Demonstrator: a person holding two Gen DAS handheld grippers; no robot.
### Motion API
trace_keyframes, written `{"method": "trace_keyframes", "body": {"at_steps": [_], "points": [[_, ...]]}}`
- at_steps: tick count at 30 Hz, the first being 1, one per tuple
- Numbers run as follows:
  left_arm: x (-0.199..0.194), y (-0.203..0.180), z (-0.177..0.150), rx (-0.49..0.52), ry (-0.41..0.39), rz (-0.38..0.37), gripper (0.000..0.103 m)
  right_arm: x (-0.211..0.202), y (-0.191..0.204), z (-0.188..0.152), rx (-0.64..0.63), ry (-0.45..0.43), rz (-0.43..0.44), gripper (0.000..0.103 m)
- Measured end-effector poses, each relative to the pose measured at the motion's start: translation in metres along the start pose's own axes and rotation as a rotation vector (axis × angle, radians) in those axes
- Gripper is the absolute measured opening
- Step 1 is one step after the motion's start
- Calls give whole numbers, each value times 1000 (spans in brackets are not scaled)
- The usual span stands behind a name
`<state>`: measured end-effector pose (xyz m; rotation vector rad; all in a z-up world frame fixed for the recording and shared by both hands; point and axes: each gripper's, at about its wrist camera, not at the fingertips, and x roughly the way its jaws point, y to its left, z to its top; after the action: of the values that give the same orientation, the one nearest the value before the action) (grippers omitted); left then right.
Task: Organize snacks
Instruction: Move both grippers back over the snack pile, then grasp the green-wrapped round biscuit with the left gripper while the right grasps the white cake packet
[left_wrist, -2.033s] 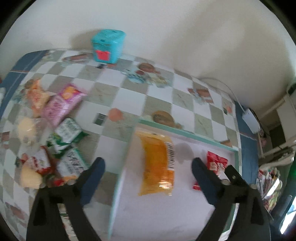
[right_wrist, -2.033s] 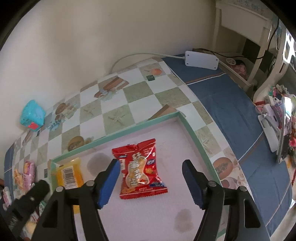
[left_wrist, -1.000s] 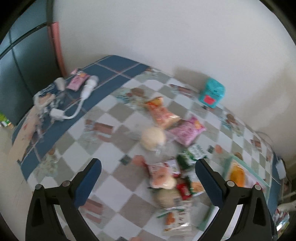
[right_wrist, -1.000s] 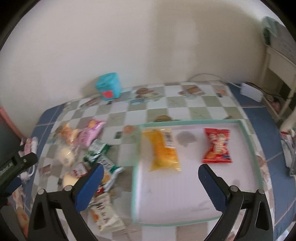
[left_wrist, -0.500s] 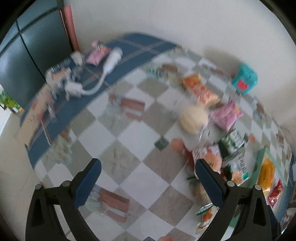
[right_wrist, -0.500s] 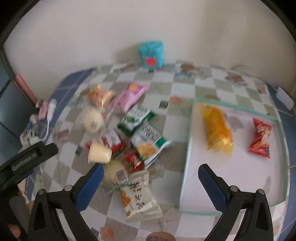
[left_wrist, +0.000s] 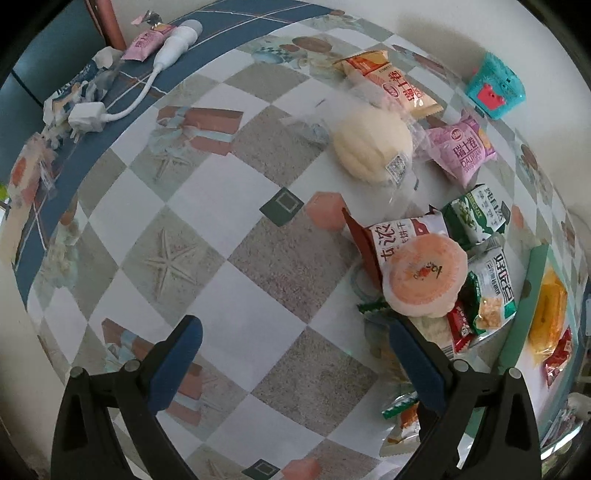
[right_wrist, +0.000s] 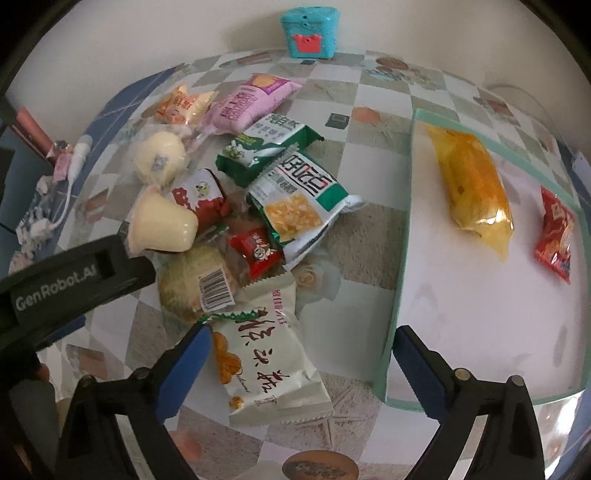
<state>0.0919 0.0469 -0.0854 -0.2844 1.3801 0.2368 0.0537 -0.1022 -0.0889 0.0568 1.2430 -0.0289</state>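
Item: snack pile (right_wrist: 236, 206), loose on table (left_wrist: 229, 236) beside tray (right_wrist: 402, 236); two packets already in the tray. We had swung both grippers from tray down over pile. Left gripper (left_wrist: 291, 358) wide, empty; right gripper (right_wrist: 303, 354) wide, just narrowing, straddling white packet (right_wrist: 269, 354).

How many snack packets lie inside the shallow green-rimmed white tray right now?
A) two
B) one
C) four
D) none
A: the right wrist view shows only a long yellow-orange clear-wrapped packet and a small red foil packet inside the shallow green-rimmed white tray.
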Motion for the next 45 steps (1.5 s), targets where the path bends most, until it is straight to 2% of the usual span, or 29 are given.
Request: {"method": "trace_keyframes", "body": {"at_steps": [3, 8, 11, 13, 16, 22, 28, 32, 36, 41, 45], "points": [[-4, -2, 1, -2, -3, -10, 101, -2, 4, -2, -22, 0, -21, 92], [-8, -4, 2, -4, -1, -25, 101, -14, 9, -2, -51, -38, -39, 90], [-11, -3, 4, -9, 2, -30, 101, -20, 24, 0, -98, -61, -16, 90], [-15, -2, 7, -13, 2, -30, 101, -19, 29, -1, -135, -52, -16, 89], [-17, 2, 12, -20, 5, -29, 101, -13, 35, -4, -160, -32, -5, 83], [-16, 8, 13, -9, 6, -40, 101, 0, 30, -11, -157, 25, -8, 83], [-15, -5, 12, 17, 26, -95, 101, -1, 28, -11, -178, 20, -38, 82], [-11, -12, 11, 39, 53, -114, 100, -3, 22, -10, -166, 22, 3, 77], [-8, -20, 10, 54, 68, -148, 100, 1, 12, -11, -129, 51, 45, 65], [-1, -30, 6, 71, 88, -174, 100, 0, 4, -10, -110, 56, 76, 64], [9, -36, 0, 89, 106, -172, 100, -1, 1, -8, -109, 56, 70, 62]]}}
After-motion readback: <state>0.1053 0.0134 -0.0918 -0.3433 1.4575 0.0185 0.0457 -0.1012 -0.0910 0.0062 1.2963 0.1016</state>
